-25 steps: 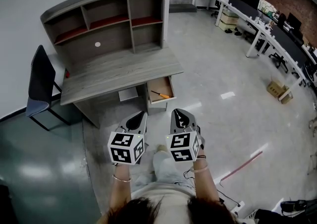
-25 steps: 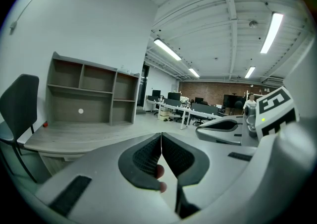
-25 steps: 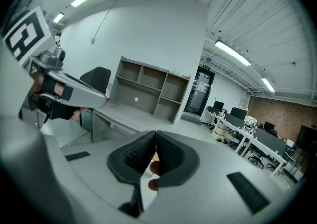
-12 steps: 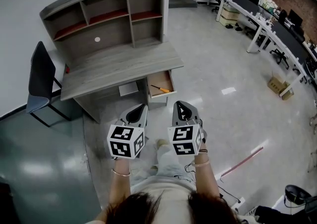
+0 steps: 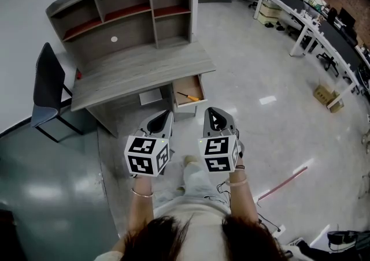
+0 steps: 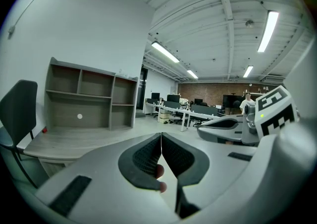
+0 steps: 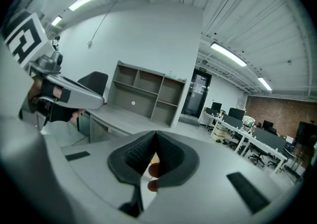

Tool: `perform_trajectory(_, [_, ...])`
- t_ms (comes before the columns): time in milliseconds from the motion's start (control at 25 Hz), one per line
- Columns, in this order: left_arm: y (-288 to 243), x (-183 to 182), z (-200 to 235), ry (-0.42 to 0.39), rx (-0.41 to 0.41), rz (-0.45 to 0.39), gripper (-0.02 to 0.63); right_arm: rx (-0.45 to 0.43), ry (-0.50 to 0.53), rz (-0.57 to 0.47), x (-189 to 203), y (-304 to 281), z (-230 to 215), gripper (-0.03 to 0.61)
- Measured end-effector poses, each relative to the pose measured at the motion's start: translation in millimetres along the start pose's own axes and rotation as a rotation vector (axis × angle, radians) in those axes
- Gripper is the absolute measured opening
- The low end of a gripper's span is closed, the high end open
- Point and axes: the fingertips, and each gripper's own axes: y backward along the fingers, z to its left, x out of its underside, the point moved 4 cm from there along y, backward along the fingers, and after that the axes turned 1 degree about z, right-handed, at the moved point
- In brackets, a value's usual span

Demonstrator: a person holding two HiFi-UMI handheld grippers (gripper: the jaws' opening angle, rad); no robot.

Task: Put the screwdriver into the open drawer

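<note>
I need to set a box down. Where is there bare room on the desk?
The desk top looks bare from the shelves to its front edge. The open drawer is crowded: the screwdriver lies across its floor.

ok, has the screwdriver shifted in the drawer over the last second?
No. The screwdriver lies at the same slant across the open drawer, orange handle toward its right wall; only the camera shifted.

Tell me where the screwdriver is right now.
In the head view, near the centre, the screwdriver lies inside the open drawer under the right end of the desk, ahead of the right hand-held gripper.
</note>
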Motion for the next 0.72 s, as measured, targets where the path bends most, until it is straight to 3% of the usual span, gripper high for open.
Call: perform_trajectory(720, [9.7,11.1,4.5,0.003,0.000,0.017,0.018,0.002,-0.010,0.019,6.7,5.8,7.5,0.028])
